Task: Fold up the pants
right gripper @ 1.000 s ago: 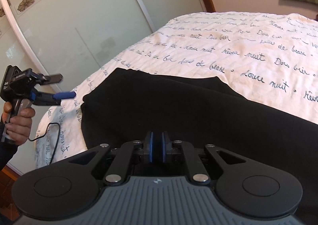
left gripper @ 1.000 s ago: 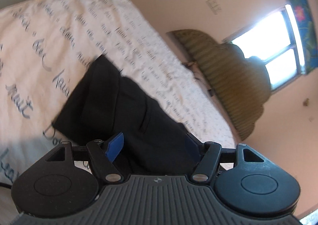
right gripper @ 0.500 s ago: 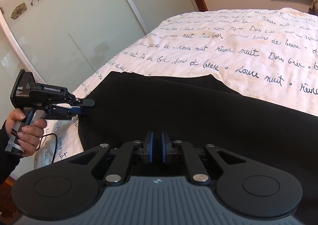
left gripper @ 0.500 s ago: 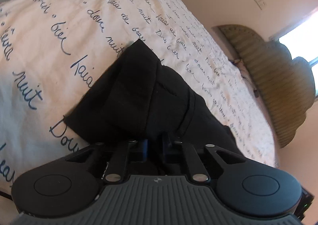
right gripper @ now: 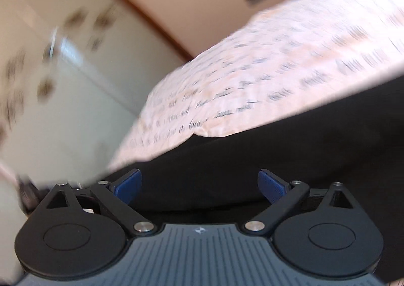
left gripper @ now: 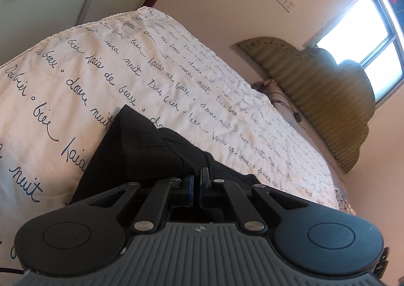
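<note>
The left hand-held gripper point(left gripper: 196, 186) clamps the black pants point(left gripper: 141, 149) on the bed point(left gripper: 75, 63); the right hand-held gripper point(right gripper: 199, 185), jaws just opened, stands wide over them.

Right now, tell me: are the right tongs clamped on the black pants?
No. The right tongs stand wide open, their blue pads spread apart with the black pants lying loose beyond them.

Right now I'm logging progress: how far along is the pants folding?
Early. The black pants lie partly doubled on the bedspread. In hand: the left gripper is shut on a raised edge. The right gripper has just opened, holding nothing. The remaining folds and flattening are left.
</note>
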Demonstrator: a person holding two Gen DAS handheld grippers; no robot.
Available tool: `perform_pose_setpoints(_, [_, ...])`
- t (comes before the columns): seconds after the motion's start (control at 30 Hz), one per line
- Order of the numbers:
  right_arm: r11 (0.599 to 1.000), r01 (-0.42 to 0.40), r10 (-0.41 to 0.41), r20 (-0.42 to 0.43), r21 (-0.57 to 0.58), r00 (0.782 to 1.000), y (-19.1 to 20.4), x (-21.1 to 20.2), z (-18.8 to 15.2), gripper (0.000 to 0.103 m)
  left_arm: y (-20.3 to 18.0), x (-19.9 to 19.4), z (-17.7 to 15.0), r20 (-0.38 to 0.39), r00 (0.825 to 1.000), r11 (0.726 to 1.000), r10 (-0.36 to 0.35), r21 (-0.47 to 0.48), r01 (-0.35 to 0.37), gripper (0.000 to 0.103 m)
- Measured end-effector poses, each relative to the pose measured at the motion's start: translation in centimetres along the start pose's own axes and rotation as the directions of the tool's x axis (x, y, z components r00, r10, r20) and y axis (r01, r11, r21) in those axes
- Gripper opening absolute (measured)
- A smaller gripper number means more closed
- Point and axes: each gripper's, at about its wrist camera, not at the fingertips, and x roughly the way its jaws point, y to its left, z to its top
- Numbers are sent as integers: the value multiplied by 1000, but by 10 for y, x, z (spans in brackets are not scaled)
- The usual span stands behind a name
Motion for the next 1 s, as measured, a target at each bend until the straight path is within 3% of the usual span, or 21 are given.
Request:
perform_pose_setpoints(0.17, [974,-63,67,-12,220,998,-16,10,-5,99,0,-4,5,-12,1000,1000,-18,-12,18,3])
perform_pose_setpoints(0.33, [959,43,-20,-85,280,996,-20,46,-12,99,-2,-10,3,-13,1000,1000,-25,12,25,3])
perform_pose_setpoints(0.43, [951,67,-52,-59,302,997,-28,57,-17,97,0,-12,2,-17,1000,999,-22,26,22,3])
perform_pose_setpoints(0.53, [940,71,-79,10,334,997,-40,54,-14,67,4,-12,1,-17,1000,999,-8,39,9,3])
perform_pose_setpoints(0.6, [933,42,-67,57,358,996,-47,46,-12,35,7,-11,0,-22,1000,998,2,56,-1,3])
perform_pose_setpoints(0.7, [945,42,-79,101,324,992,-50,36,-13,18,13,-3,-2,-50,999,996,18,85,-14,3])
perform_pose_setpoints(1.0, [978,-26,-8,163,205,987,-15,-17,-34,14,30,-16,-12,-90,995,987,35,162,-20,6])
